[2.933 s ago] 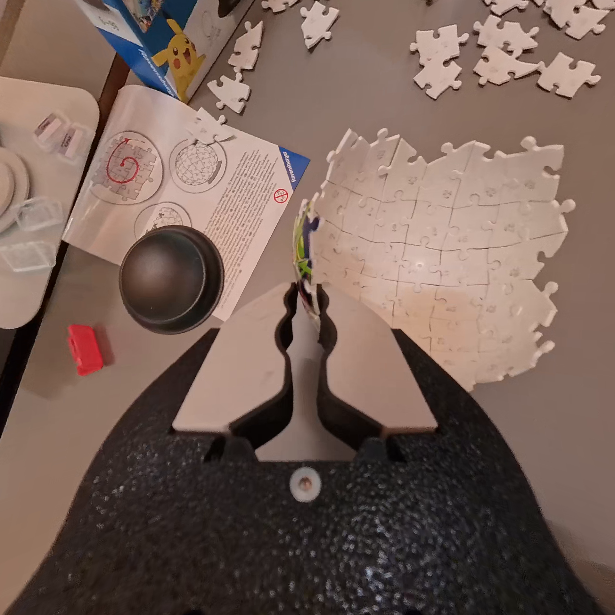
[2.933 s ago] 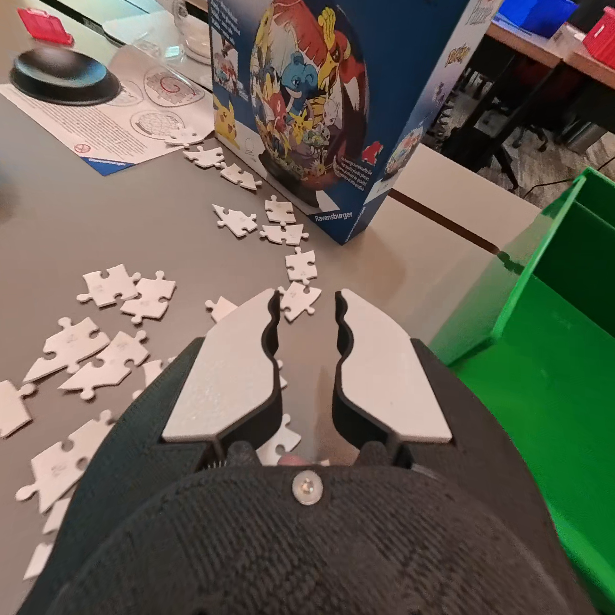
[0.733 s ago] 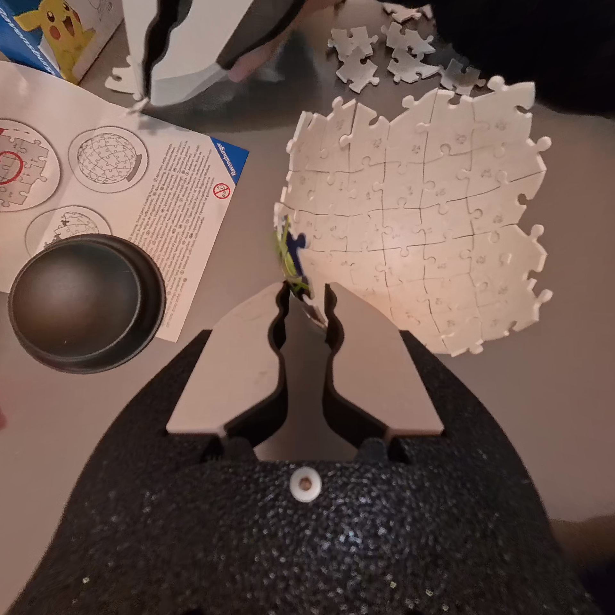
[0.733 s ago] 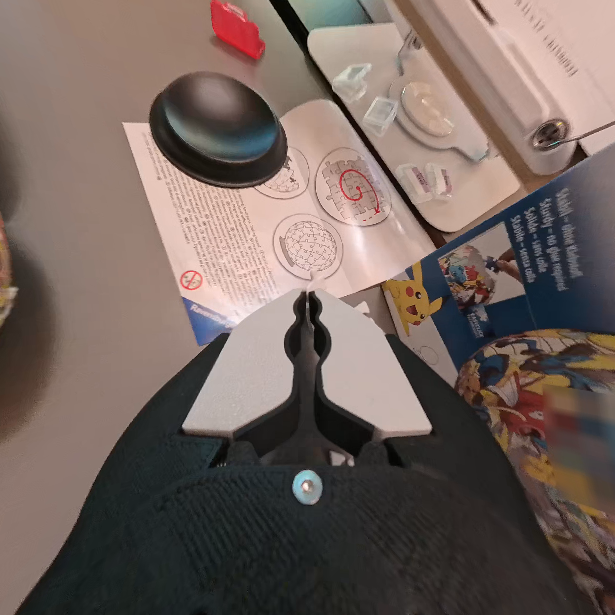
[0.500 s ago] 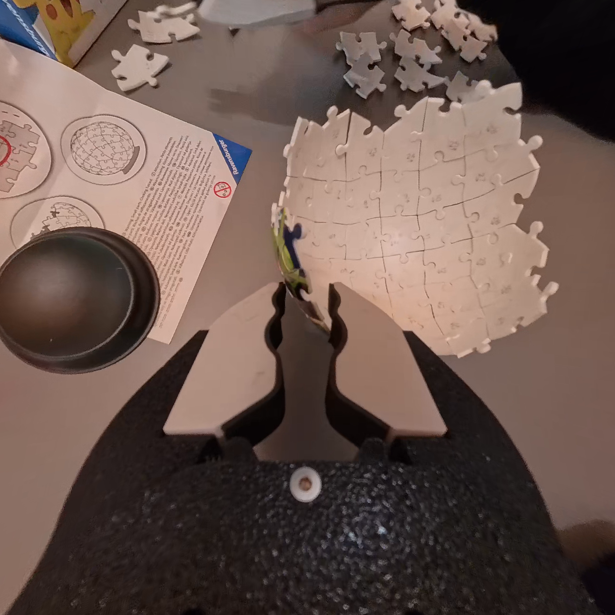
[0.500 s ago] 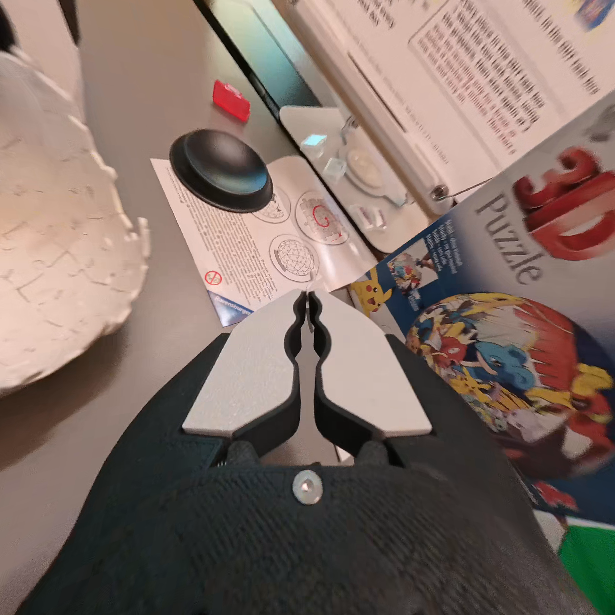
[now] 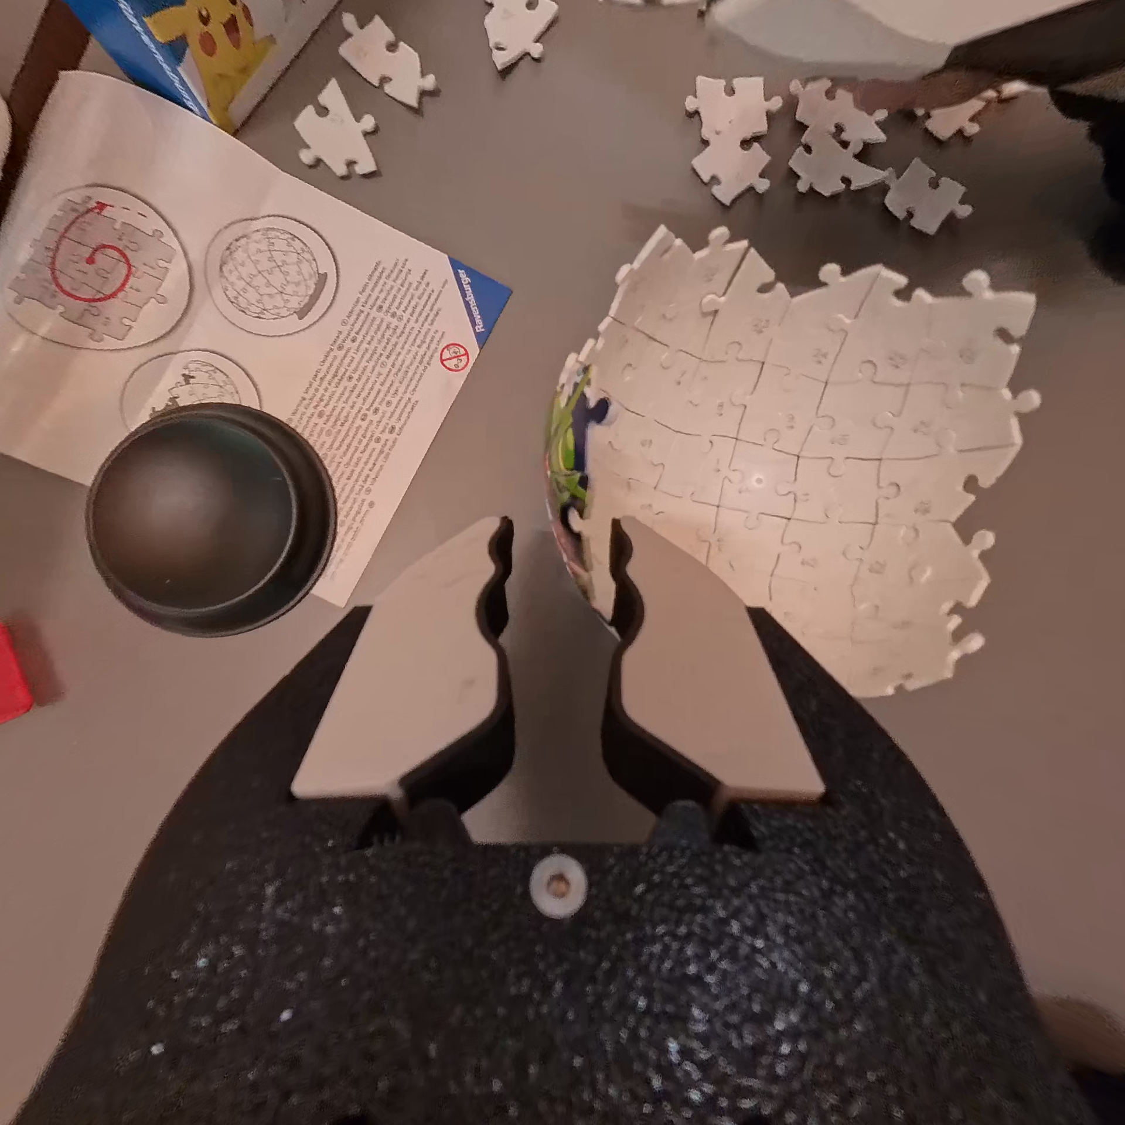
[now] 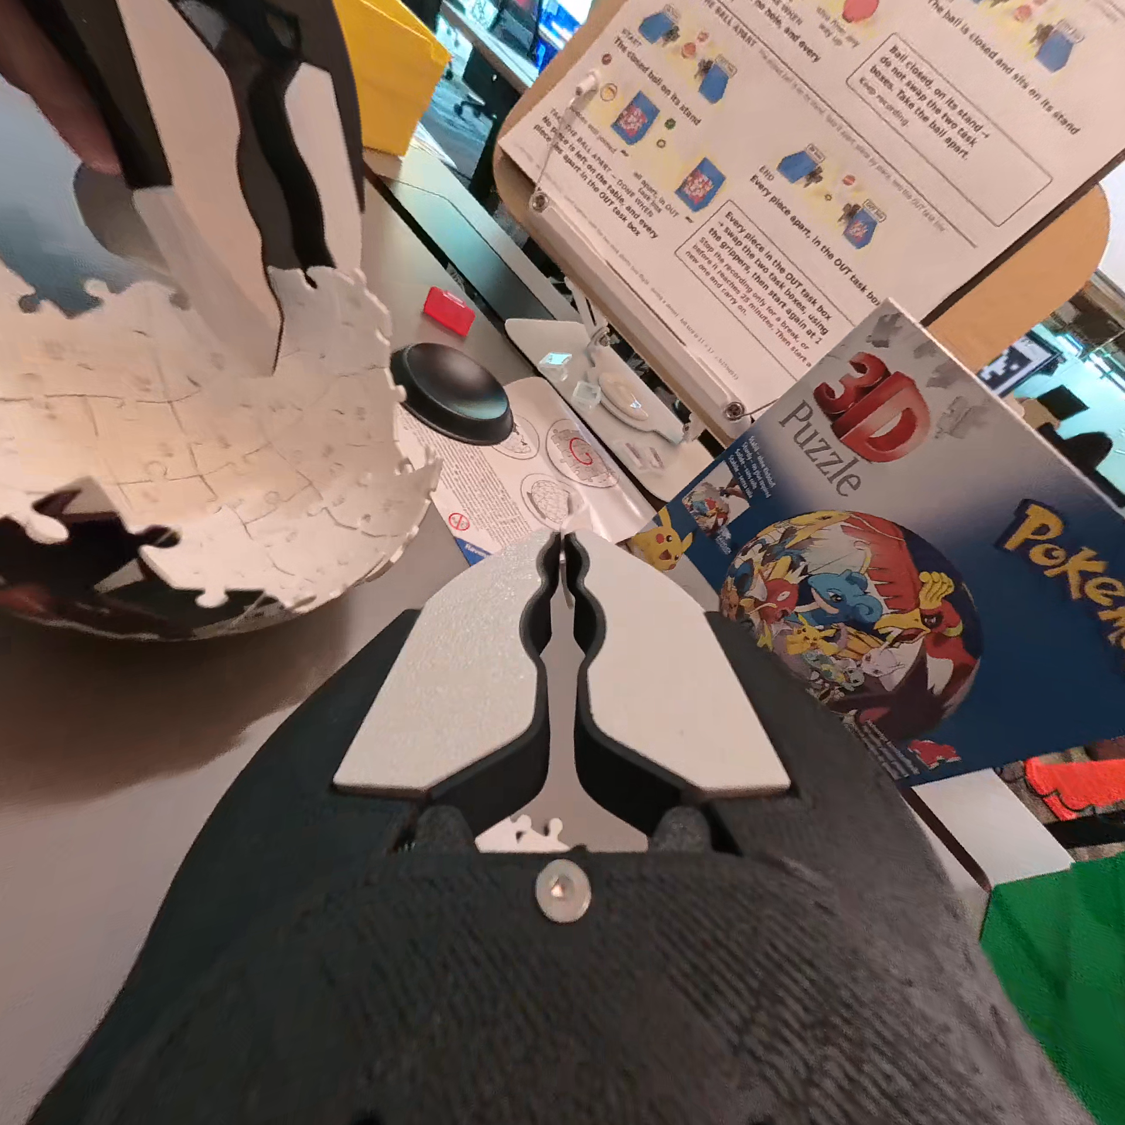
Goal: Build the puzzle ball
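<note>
The left gripper has its fingers parted a little, straddling the rim of the half-built puzzle ball; the shell's edge sits against the right finger, and whether it is truly pinched cannot be told. The shell's white inside shows, standing on the grey counter. The right gripper is clenched on a single white puzzle piece, held edge-on between the fingertips, just beside the shell. Loose pieces lie toward the counter's far edge.
</note>
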The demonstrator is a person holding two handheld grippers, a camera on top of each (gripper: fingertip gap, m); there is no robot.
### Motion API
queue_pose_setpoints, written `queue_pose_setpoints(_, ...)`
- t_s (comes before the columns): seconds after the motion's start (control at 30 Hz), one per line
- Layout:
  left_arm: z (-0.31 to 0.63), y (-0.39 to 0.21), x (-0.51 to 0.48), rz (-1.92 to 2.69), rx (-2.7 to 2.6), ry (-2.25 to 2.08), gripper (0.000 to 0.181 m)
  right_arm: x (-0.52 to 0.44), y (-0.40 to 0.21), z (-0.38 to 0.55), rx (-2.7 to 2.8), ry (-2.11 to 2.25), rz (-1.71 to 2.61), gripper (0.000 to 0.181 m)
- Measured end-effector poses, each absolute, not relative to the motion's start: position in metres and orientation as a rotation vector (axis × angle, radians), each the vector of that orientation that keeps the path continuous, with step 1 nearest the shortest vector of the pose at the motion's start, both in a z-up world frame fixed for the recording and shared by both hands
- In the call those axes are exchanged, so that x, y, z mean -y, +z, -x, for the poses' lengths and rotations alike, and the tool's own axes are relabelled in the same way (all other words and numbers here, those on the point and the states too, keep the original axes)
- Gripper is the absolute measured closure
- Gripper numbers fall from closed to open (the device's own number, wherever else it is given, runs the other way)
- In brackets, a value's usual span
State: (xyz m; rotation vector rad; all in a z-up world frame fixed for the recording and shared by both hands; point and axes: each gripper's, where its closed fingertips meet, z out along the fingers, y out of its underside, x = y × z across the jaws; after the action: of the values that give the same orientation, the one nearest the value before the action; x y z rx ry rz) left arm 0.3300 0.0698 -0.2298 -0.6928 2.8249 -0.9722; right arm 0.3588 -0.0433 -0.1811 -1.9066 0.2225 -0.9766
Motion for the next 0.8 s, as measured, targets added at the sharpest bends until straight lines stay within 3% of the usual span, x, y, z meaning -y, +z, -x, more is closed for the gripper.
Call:
queue_pose_setpoints(0.53, -0.321, -0.233, -0.064, 0.915, -2.760, -0.829, 0.155, 0.058, -0.180, -0.358, -0.235, -1.009, 1.792, 0.179)
queue_pose_setpoints(0.8, -0.331, -0.186, -0.074, 1.008, -2.552, -0.865, 0.146, 0.065, -0.123, -0.340, 0.060, -1.513, 1.592, 0.180)
